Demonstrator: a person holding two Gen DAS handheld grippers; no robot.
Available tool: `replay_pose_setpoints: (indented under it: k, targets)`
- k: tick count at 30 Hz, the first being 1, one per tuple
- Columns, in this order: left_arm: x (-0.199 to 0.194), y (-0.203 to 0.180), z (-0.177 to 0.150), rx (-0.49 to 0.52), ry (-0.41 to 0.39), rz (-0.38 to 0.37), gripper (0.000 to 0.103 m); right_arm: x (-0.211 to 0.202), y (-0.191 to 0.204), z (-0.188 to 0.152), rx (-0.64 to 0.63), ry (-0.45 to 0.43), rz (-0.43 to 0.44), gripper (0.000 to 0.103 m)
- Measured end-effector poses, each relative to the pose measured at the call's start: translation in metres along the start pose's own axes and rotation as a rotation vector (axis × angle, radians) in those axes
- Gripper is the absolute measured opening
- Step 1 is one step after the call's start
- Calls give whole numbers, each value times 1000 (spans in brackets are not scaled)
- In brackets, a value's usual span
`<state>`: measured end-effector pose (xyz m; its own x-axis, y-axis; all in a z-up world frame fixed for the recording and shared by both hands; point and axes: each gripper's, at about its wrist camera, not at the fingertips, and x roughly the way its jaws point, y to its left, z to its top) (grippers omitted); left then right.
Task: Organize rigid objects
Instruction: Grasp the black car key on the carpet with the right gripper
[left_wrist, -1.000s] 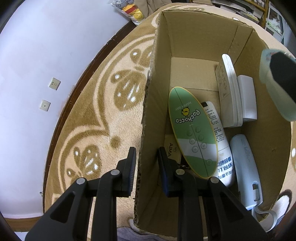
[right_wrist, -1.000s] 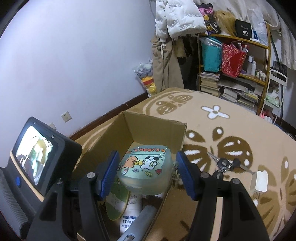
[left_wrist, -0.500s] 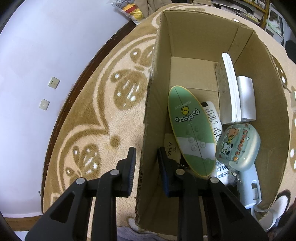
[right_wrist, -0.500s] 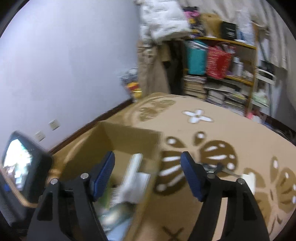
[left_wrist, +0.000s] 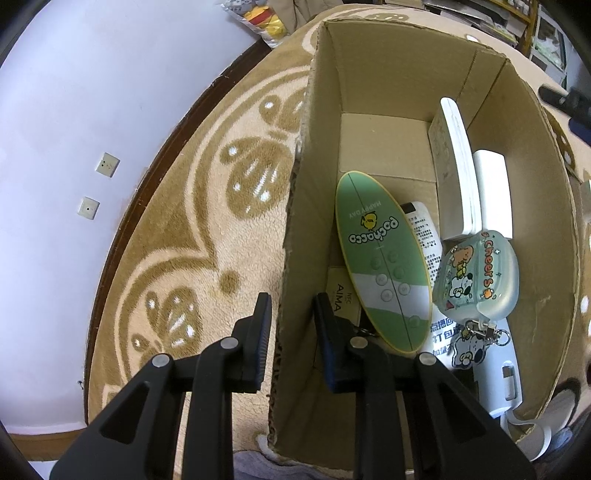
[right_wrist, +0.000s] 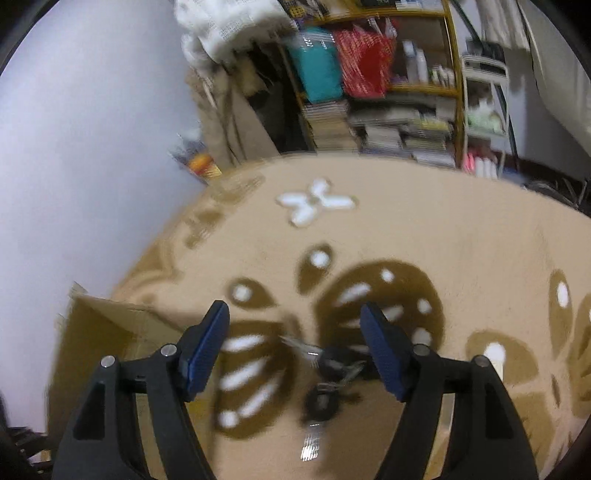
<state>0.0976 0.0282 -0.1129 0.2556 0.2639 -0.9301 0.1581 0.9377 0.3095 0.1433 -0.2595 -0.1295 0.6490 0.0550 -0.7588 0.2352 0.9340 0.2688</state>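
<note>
The tan-and-brown patterned pile carpet (left_wrist: 207, 236) covers the floor and carries the open brown corrugated cardboard box (left_wrist: 373, 74), whose long axis runs away from the left wrist camera. The left gripper (left_wrist: 291, 325) is clamped on the near part of the box's left side wall, one black finger outside and one inside the box. Inside, a white book-like slab (left_wrist: 456, 166) stands on edge against the right wall with a white rectangular block (left_wrist: 493, 192) just beside it. A green oval card-shaped remote (left_wrist: 380, 254) lies tilted, long axis front to back, marked "HAPPY DAY" and "Pochacco" with a yellow chick; the lettering reads upside down in this view. Under it lies a white tube printed with Chinese text (left_wrist: 424, 229), and a cream card reading "AIMA" (left_wrist: 341, 295). A white elongated device (left_wrist: 498, 373) lies along the right wall at the near end. The translucent pale-green rounded case with cartoon dogs (left_wrist: 476, 273), lettered "Cheers", rests on top of these items, a metal clasp and dog charm (left_wrist: 469, 347) hanging from its near end. The right gripper (right_wrist: 295, 350) has its blue-padded fingers spread wide and empty above the carpet, over a blurred bunch of dark keys (right_wrist: 328, 376).
</note>
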Motion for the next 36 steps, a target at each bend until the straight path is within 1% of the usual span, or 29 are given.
replay_pose_setpoints:
  k: [2, 6, 8, 11, 16, 18, 19, 20, 22, 24, 25, 27, 28, 29, 31, 32, 34, 35, 36]
  targets:
    - [0, -1, 0, 0, -1, 2, 23, 15, -7, -4, -7, 44, -30, 78]
    - [-1, -3, 0, 6, -3, 9, 23, 29, -16, -16, -33, 99, -64, 78]
    - [-1, -3, 0, 4, -3, 10, 23, 32, -17, -21, -58, 114, -103, 78]
    - [-2, -4, 0, 6, -4, 11, 24, 33, -17, -26, -84, 126, -138, 78]
    - [-3, -4, 0, 8, -4, 12, 24, 33, -9, -36, -131, 157, -161, 77]
    - [-3, -4, -1, 7, -4, 10, 24, 33, -6, -39, -161, 169, -181, 74]
    - [-3, -4, -1, 7, -4, 9, 24, 32, -6, -39, -160, 174, -177, 74]
    - [-3, -4, -1, 6, -4, 9, 24, 31, -7, -39, -149, 181, -153, 74]
    - [-3, -4, -1, 8, -4, 10, 24, 30, -9, -40, -118, 197, -77, 74]
    - [-3, -4, -1, 8, -4, 12, 24, 31, -7, -42, -135, 201, -84, 74]
    - [-3, -3, -1, 10, -4, 12, 24, 32, -4, -43, -157, 198, -106, 72]
    - [-3, -4, -1, 9, -3, 12, 24, 33, -1, -47, -172, 180, -147, 54]
    - [-3, -4, -1, 10, -3, 13, 24, 32, -2, -47, -161, 170, -142, 51]
    - [-4, -4, -1, 10, -3, 13, 24, 31, -4, -47, -145, 160, -134, 40]
    - [-3, -4, -1, 10, -4, 12, 24, 30, -7, -47, -117, 152, -124, 39]
    - [-3, -4, -1, 10, -4, 12, 24, 29, -7, -46, -117, 147, -127, 37]
    - [-3, -4, -1, 8, -3, 11, 24, 26, -7, -45, -111, 128, -135, 35]
    - [-3, -4, -1, 7, -3, 8, 24, 22, -7, -45, -108, 108, -144, 26]
    - [-3, -4, -1, 6, -3, 7, 24, 18, -7, -45, -98, 88, -141, 20]
